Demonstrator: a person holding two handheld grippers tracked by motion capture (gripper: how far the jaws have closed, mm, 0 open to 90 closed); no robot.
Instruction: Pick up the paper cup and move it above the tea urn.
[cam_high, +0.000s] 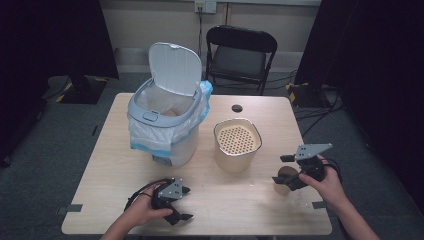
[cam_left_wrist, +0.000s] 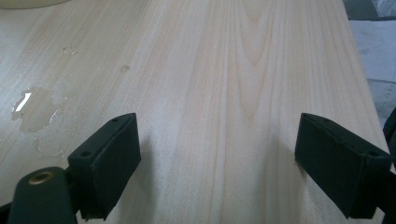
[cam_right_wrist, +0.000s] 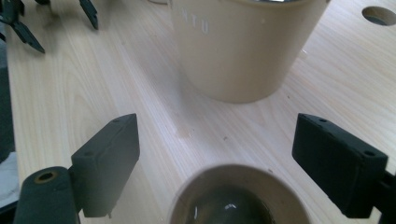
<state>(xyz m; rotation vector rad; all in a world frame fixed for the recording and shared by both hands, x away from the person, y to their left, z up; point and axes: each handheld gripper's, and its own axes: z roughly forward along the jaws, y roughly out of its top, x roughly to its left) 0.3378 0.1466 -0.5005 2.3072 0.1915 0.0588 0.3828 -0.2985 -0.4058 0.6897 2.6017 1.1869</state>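
While my right hand-held gripper (cam_high: 288, 172) sits at about 4 o'clock on the bench (cam_high: 110, 150) with jaws apart around a small brown cup (cam_right_wrist: 239, 196), nothing is clamped yet, so I judge the pickup only begun. My left hand-held gripper (cam_high: 182, 204) idles at 7 o'clock, jaws apart over bare wood near a small spill (cam_left_wrist: 35, 109). Still left, I'd guess: gripping the cup, then emptying it into the beige strainer pot (cam_high: 237, 144) at centre or the open-lidded bin (cam_high: 165, 122) at 11 o'clock.

A beige bucket (cam_high: 237, 145) with a hole-patterned insert, a pale blue-grey bin (cam_high: 165, 125), a light wood-grain table (cam_high: 120, 150).
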